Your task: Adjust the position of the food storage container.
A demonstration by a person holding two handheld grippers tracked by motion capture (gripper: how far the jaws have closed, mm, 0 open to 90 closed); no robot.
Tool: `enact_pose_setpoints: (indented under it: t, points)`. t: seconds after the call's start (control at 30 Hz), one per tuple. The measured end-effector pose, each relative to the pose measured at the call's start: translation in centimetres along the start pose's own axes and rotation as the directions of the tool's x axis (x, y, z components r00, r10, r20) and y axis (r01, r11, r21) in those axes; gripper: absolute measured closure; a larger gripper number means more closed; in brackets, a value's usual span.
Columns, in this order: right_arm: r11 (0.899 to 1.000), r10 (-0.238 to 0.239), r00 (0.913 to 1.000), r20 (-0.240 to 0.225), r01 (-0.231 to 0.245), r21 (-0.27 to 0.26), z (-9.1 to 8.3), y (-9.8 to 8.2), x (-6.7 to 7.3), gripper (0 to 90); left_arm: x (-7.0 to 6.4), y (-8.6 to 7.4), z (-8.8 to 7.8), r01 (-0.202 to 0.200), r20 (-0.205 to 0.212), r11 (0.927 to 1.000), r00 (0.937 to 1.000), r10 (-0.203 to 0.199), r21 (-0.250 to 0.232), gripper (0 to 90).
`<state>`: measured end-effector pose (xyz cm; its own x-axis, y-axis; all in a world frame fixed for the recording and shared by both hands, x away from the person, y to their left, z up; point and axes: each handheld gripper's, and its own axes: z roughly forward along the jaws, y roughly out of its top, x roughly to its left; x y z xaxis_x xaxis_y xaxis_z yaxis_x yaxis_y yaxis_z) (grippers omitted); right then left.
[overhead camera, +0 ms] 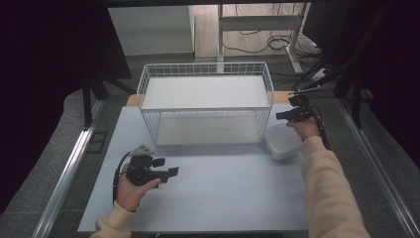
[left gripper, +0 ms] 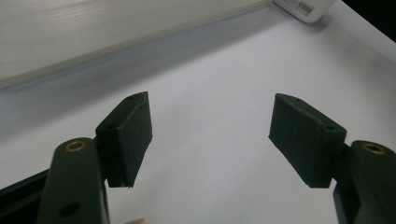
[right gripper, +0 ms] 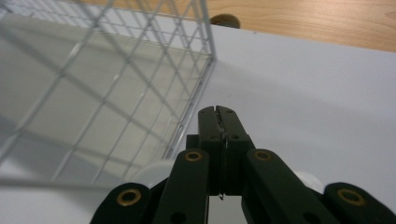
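Right now the right tongs (overhead camera: pixel 279 116) hover clenched on nothing just above the white bowl (overhead camera: pixel 282 141), beside the wire basket (overhead camera: pixel 205 69); left tongs (overhead camera: pixel 166 167) released, well apart.

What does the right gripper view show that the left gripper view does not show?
The right gripper view alone shows the wire basket close on its left, a strip of wooden tabletop beyond the board, and the right tongs pressed shut with nothing between them.

The left gripper view alone shows the left tongs spread open, also holding nothing.

Both views show the white board underneath and a bit of the white container.
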<state>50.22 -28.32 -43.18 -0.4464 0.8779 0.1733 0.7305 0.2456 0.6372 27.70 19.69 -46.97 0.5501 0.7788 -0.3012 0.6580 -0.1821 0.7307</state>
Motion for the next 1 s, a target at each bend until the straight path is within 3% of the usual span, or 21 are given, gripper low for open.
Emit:
enact_pose_setpoints:
  t: [0.13, 0.4, 0.47, 0.67, 0.83, 1.0]
  points:
    - [1.000, 0.009, 0.9999, 0.006, -0.009, 0.012, 1.6, -0.1, -0.3, 89.7, 0.4, -0.1, -0.3, 0.011, -0.013, 0.9998, 0.9999, -0.011, -0.017, 29.2]
    - [0.994, -0.016, 0.9984, 0.055, 0.010, 0.113, 3.2, -0.5, -0.5, 89.8, 0.6, -0.2, -0.1, 0.017, -0.016, 0.9998, 0.9997, -0.018, -0.009, 29.3]
    - [0.993, -0.005, 0.9984, 0.056, -0.001, 0.114, 3.0, -0.6, -0.6, 89.8, 0.6, -0.2, -0.1, 0.014, -0.015, 0.9999, 0.9998, -0.014, -0.004, 29.3]
    - [0.989, -0.030, 0.9963, 0.080, 0.017, 0.149, 2.4, -1.3, 0.2, 89.8, 0.4, -0.3, 0.0, 0.011, -0.010, 0.9999, 0.9999, -0.011, 0.003, 29.2]
    - [0.988, -0.001, 0.9976, 0.070, -0.010, 0.157, 1.5, -2.4, 0.5, 89.9, 0.3, -0.3, 0.0, 0.010, -0.010, 0.9999, 0.9999, -0.010, -0.002, 29.4]
    - [0.987, -0.006, 0.9979, 0.064, -0.005, 0.163, 0.6, -3.5, 1.0, 89.9, 0.2, -0.3, 0.0, 0.009, -0.003, 1.0000, 1.0000, -0.009, -0.001, 29.4]
